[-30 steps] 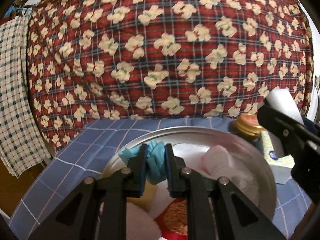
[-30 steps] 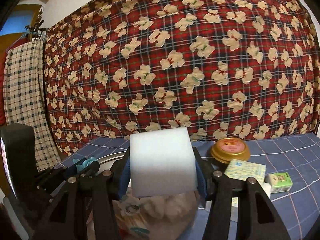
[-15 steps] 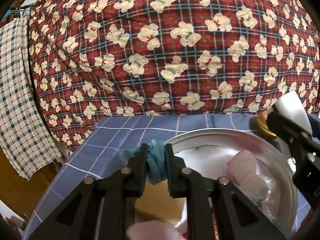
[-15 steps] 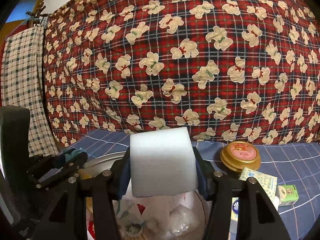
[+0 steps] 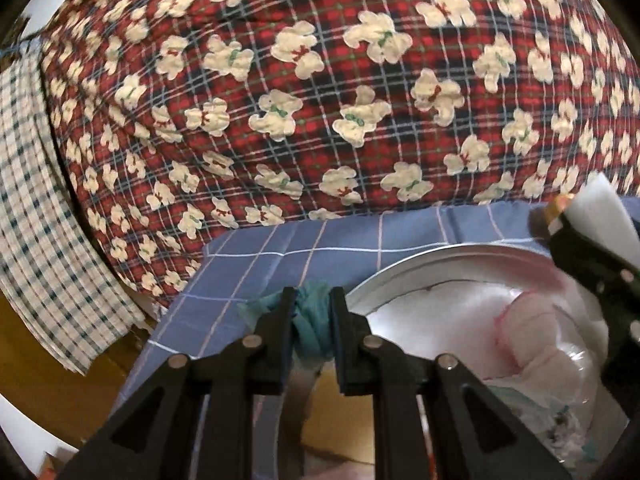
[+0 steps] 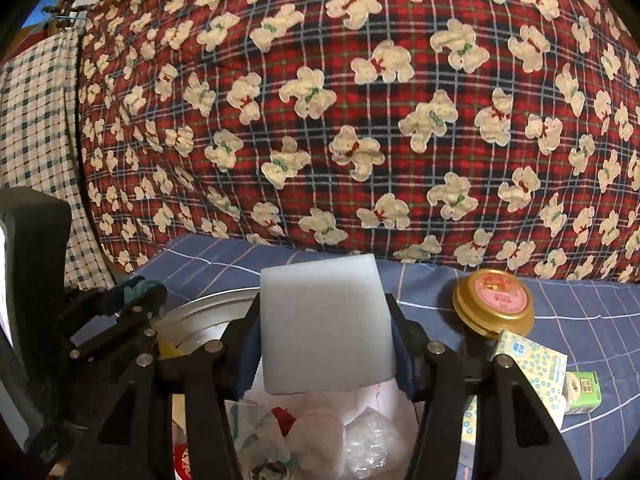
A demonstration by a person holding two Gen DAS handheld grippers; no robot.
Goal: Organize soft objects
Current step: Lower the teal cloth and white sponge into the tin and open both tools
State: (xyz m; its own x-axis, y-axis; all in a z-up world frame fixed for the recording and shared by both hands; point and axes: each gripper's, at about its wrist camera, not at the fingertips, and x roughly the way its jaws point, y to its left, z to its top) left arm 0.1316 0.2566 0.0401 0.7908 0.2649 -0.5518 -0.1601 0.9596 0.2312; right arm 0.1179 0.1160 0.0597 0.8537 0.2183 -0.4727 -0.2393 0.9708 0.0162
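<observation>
Two grippers are in our hands, each pinching one soft thing. Our left gripper (image 5: 311, 312) is pressed tight on one teal cloth (image 5: 310, 320), held above the near rim of the one metal basin (image 5: 420, 264). Our right gripper (image 6: 324, 344) clamps one white foam block (image 6: 324, 324) over that basin. Beside it on the blue checked cloth (image 6: 592, 312) we count one gold-lidded jar (image 6: 494, 300), one patterned tissue pack (image 6: 536, 364) and one small green box (image 6: 582, 392).
</observation>
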